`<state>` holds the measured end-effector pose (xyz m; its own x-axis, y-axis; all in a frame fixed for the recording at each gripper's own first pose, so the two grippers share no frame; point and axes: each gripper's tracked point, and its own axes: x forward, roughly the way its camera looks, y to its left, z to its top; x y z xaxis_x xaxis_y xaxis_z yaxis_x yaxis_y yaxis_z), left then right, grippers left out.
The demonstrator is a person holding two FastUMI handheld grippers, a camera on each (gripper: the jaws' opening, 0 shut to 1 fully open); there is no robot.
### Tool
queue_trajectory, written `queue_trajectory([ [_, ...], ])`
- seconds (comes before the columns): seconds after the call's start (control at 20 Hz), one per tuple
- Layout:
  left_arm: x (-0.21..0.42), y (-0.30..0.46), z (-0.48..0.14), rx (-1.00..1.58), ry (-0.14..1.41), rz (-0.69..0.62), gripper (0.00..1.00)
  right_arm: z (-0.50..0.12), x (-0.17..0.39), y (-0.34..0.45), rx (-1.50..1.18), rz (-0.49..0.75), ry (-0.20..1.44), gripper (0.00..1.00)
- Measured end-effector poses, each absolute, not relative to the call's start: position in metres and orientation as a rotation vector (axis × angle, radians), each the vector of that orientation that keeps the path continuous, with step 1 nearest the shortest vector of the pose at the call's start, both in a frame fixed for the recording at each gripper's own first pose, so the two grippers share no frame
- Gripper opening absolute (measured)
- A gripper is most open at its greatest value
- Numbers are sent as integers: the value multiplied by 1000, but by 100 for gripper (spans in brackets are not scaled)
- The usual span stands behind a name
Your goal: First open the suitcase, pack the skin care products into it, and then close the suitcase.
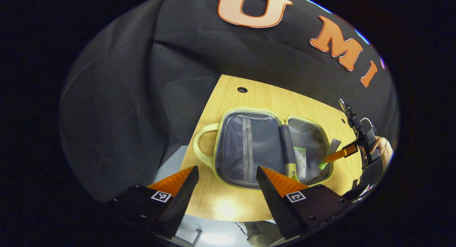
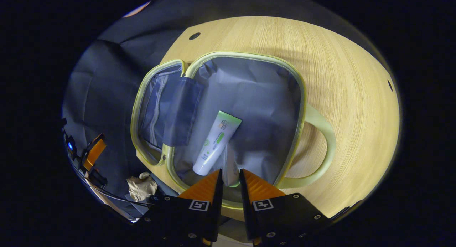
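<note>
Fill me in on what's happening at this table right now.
A person is packing skin care products into a small suitcase that lies open on the wooden table. One white and green tube already lies in the deeper half. The right gripper is over that same half, its fingers nearly closed around a second tube, apparently placing it. The left gripper is open and hangs near the front edge of the table, holding nothing. The suitcase is not yet closed.

Wooden table (image 2: 349, 97); open suitcase (image 2: 249, 86) lying on it.
</note>
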<state>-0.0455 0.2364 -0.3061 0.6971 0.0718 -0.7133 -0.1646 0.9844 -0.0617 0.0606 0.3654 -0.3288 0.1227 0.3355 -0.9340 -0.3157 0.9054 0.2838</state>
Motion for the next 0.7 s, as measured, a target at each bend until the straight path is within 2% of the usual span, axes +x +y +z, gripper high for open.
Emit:
queue_trajectory([
  [0.05, -46, 240, -307, -131, 798, 137, 100, -329, 61, 367, 20, 481, 1365, 36],
  [0.1, -46, 242, -310, -137, 806, 143, 100, -327, 62, 366, 18, 481, 1356, 32],
  [0.2, -43, 250, -322, -147, 820, 152, 100, -322, 65, 365, 18, 478, 1330, 40],
  [0.25, -40, 253, -328, -150, 828, 159, 100, -319, 64, 364, 17, 477, 1317, 59],
  [0.3, -36, 256, -334, -156, 829, 161, 100, -314, 65, 363, 12, 479, 1293, 65],
  [0.35, -33, 258, -337, -165, 830, 161, 100, -311, 66, 364, 12, 482, 1263, 79],
  [0.45, -27, 266, -340, -186, 813, 161, 100, -297, 72, 369, 35, 513, 1182, 94],
  [0.7, 3, 293, -347, -386, 704, 173, 99, -260, 77, 382, 114, 525, 991, 96],
])
